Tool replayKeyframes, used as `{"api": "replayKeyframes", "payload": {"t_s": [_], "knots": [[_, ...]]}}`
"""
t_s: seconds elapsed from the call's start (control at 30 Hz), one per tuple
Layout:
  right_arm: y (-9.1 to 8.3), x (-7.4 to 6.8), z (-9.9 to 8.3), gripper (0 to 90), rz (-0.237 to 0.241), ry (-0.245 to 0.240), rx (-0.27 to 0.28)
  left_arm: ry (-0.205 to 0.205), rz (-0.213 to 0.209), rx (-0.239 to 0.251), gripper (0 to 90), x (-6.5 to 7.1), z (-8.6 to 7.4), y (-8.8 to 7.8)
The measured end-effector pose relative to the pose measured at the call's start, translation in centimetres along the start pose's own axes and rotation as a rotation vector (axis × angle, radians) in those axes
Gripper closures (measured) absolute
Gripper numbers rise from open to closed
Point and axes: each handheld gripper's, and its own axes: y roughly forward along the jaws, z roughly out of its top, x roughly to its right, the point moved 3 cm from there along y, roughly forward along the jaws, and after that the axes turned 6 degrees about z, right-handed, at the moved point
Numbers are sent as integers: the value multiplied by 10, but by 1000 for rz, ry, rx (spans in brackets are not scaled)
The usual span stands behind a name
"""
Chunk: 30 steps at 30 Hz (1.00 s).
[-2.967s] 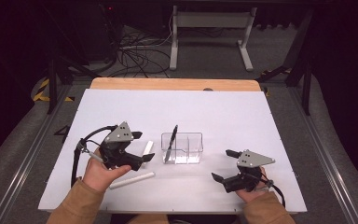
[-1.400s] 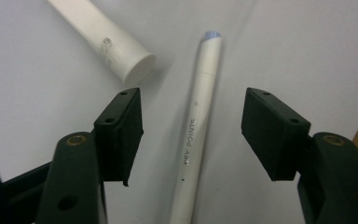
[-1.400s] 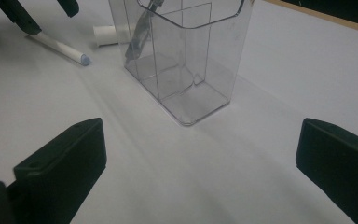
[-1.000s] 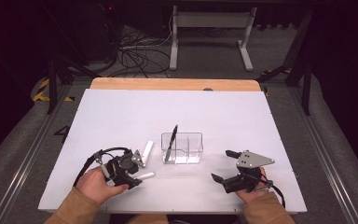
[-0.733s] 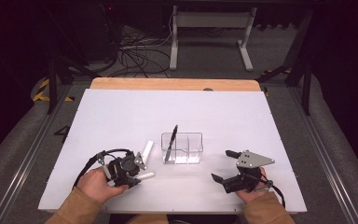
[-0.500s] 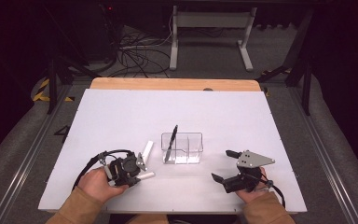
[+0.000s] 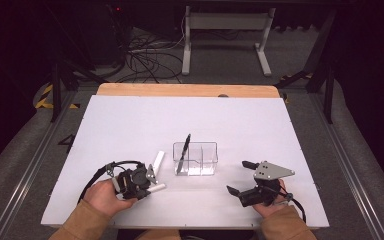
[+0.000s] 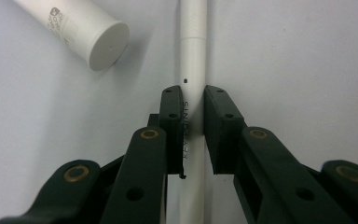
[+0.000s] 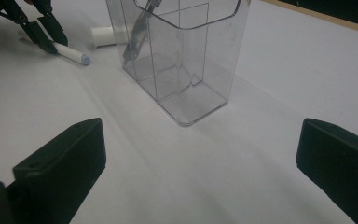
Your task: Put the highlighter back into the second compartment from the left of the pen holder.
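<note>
Bright, even light on the table, dark surroundings, soft shadows, slight blur

we cannot read the small print on the white tube [image 8: 74, 28], cut off by the top edge; the white pen [image 8: 193, 51] runs past top and bottom edges.

Probably a lab, white test table [image 7: 130, 115], floor cables [image 7: 145, 50], dark surroundings

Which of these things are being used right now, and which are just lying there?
In use:
- left hand-held gripper, shut on the thin white marker
- clear organizer box, probably where it goes

Lying about:
- fat white tube
- black pen, already in the box
- right hand-held gripper, open, waiting
</note>
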Motion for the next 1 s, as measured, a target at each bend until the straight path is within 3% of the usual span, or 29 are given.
{"api": "replayKeyframes", "payload": {"t_s": [0.3, 0.7, 1.0], "knots": [[0, 0, 0, 17, 0, 1, 2, -45, -13, 114, 786, -5, 0, -16], [0, 0, 0, 17, 1, -2, 2, -51, 0, 147, 786, -5, 1, -27], [1, -1, 0, 17, -1, -2, 0, -56, 13, 228, 786, -5, 5, -41]]}}
